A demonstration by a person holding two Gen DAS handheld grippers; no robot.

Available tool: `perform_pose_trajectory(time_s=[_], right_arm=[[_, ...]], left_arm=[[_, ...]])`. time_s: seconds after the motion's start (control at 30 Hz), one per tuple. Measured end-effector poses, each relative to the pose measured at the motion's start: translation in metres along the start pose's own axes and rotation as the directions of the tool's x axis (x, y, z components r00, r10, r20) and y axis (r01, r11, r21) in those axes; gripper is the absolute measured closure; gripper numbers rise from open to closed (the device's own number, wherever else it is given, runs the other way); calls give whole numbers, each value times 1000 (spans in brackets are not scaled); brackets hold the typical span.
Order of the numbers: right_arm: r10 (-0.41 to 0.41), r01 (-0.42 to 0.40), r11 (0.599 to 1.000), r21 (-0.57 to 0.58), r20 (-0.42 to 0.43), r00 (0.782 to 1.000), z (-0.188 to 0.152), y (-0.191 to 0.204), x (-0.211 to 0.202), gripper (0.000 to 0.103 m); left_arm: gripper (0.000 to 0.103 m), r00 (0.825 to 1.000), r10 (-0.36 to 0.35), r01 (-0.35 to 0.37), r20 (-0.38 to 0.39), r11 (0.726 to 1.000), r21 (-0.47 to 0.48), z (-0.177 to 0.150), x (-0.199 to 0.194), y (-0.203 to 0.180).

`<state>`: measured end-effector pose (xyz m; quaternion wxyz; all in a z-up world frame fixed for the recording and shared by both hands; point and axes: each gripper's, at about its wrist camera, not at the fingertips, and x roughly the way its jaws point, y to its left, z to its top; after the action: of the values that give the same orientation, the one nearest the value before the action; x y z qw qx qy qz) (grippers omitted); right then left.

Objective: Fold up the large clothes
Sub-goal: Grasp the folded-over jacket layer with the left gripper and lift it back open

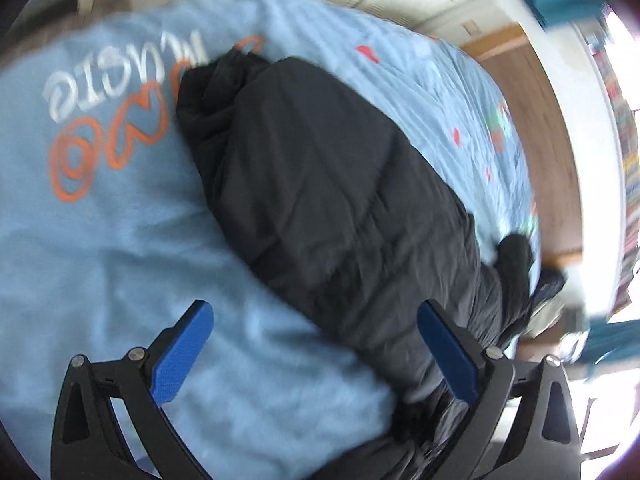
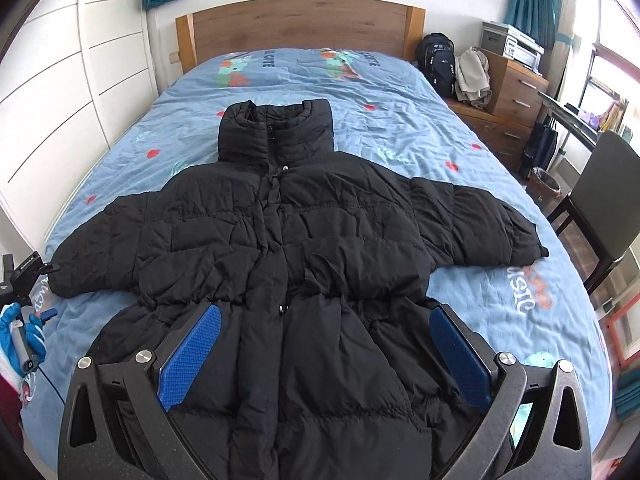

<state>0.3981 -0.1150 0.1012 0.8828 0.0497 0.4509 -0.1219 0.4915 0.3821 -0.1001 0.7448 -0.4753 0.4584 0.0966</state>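
A black puffer jacket (image 2: 320, 240) lies front up on the blue bed cover (image 2: 400, 128), both sleeves spread out and the collar toward the headboard. My right gripper (image 2: 326, 318) hovers open over the hem, with its blue pads (image 2: 192, 356) on either side of the zip line. The left wrist view is blurred. It shows a black part of the jacket (image 1: 340, 200) running diagonally across the cover (image 1: 120, 260). My left gripper (image 1: 316, 312) is open, and its right pad (image 1: 448, 356) is against the dark fabric. A blue-gloved hand (image 2: 20, 332) holds a tool by the left cuff (image 2: 60, 280).
A wooden headboard (image 2: 300, 28) closes the far end of the bed and white wardrobe doors (image 2: 60, 80) line the left side. On the right stand a black backpack (image 2: 438, 60), a chest of drawers (image 2: 516, 92), a waste bin (image 2: 546, 184) and a dark chair (image 2: 608, 208).
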Motion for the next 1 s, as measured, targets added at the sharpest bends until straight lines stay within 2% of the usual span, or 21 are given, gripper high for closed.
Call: perform_pose_trajectory(time_s=[0.13,0.27,0.33,0.37,0.43,0.47,0.5,0.53,0.63,0.8,1.0], right_arm=[[-11,11,1000,-20,-21,1000,10,7,9,1],[-27,26,999,-38,-35,999,16,5,9,1],[-38,37,999,-22,-54,998,19,-1,8,1],[-48,48,999,-15,-61,997,19,-5,8,1],[-66,66,998,-12,-65,996,20,-11,5,1],[-77,76,997,-18,-61,995,21,-13,3,1],[-86,85,996,-30,-55,995,22,-15,0,1],[-92,91,995,-41,-48,995,23,-15,-2,1],[-96,93,993,-69,-31,995,26,-16,-7,1],[-82,81,994,-67,-14,997,32,-23,-13,1],[-94,96,992,-77,36,995,38,-37,-24,1]], left_arm=[[1,998,-61,63,14,991,-117,16,22,18],[7,988,-149,154,41,965,-213,23,38,26],[26,982,-180,187,52,950,-250,26,43,26],[32,980,-190,198,58,945,-261,27,43,26],[56,977,-201,212,68,939,-271,29,41,23],[64,976,-204,215,70,938,-271,31,41,22],[75,976,-203,215,71,939,-268,33,40,19],[81,976,-202,215,75,942,-259,34,38,16],[89,974,-209,223,89,953,-204,37,25,-2],[92,962,-250,260,108,961,-95,34,3,-49],[93,937,-334,329,102,942,62,18,-30,-123]])
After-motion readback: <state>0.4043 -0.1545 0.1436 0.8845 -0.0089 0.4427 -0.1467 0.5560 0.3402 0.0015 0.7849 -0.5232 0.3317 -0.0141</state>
